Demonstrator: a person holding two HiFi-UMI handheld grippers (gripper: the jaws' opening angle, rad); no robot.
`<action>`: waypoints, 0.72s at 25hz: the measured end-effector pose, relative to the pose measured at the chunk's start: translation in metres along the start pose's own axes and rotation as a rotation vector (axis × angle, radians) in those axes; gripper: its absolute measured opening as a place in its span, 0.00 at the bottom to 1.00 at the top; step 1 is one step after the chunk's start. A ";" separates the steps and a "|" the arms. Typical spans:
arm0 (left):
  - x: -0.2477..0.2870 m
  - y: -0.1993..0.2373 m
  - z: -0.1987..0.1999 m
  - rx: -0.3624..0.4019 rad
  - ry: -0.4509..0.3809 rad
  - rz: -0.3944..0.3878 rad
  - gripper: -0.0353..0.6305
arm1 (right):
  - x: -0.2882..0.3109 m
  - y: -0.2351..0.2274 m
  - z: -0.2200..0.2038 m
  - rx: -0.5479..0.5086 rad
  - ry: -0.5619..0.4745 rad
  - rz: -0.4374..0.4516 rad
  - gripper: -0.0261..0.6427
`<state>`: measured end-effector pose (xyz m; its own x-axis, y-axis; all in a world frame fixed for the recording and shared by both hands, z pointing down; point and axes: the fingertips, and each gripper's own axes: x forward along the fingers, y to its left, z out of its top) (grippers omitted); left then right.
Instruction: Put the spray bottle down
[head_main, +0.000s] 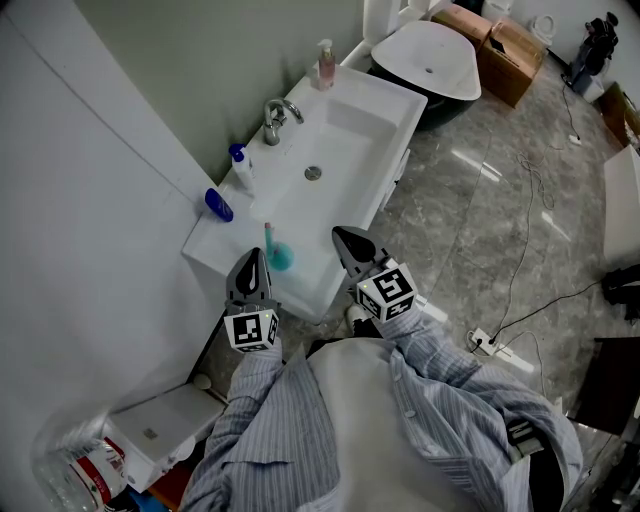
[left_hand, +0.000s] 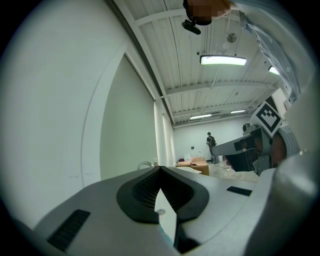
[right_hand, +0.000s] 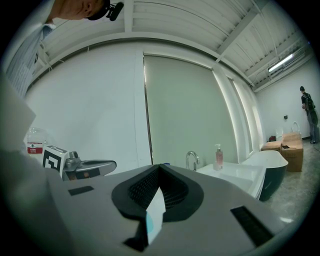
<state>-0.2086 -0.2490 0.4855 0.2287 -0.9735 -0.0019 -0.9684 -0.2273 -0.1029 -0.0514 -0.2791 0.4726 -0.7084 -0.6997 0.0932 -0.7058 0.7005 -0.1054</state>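
A white spray bottle (head_main: 241, 172) with a blue head stands upright on the white sink counter (head_main: 215, 240), by the wall and left of the basin. Neither gripper touches it. My left gripper (head_main: 251, 257) hangs at the counter's near edge, jaws together and empty. My right gripper (head_main: 342, 236) is beside it over the sink's front right corner, also shut and empty. In the left gripper view the shut jaws (left_hand: 160, 170) point level along the wall. The right gripper view shows shut jaws (right_hand: 159, 167) facing the faucet (right_hand: 190, 159).
A teal brush (head_main: 277, 254) stands on the counter between the grippers. A blue object (head_main: 218, 204) lies near the wall. The faucet (head_main: 276, 118) and a pink soap dispenser (head_main: 325, 64) are further along. A bathtub (head_main: 432, 58), cardboard boxes (head_main: 508, 55) and floor cables (head_main: 518, 290) lie beyond.
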 end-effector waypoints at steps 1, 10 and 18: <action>0.000 0.000 0.000 0.000 0.000 0.000 0.06 | 0.000 0.000 0.000 0.000 0.000 0.000 0.06; 0.001 0.000 0.001 0.000 0.000 -0.001 0.06 | 0.000 0.000 0.000 0.000 0.000 -0.002 0.06; 0.000 -0.001 0.002 0.002 -0.003 -0.005 0.06 | -0.002 -0.001 0.000 -0.003 -0.001 -0.003 0.06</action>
<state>-0.2071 -0.2487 0.4840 0.2336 -0.9723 -0.0043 -0.9671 -0.2319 -0.1048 -0.0498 -0.2782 0.4728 -0.7059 -0.7023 0.0923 -0.7083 0.6985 -0.1019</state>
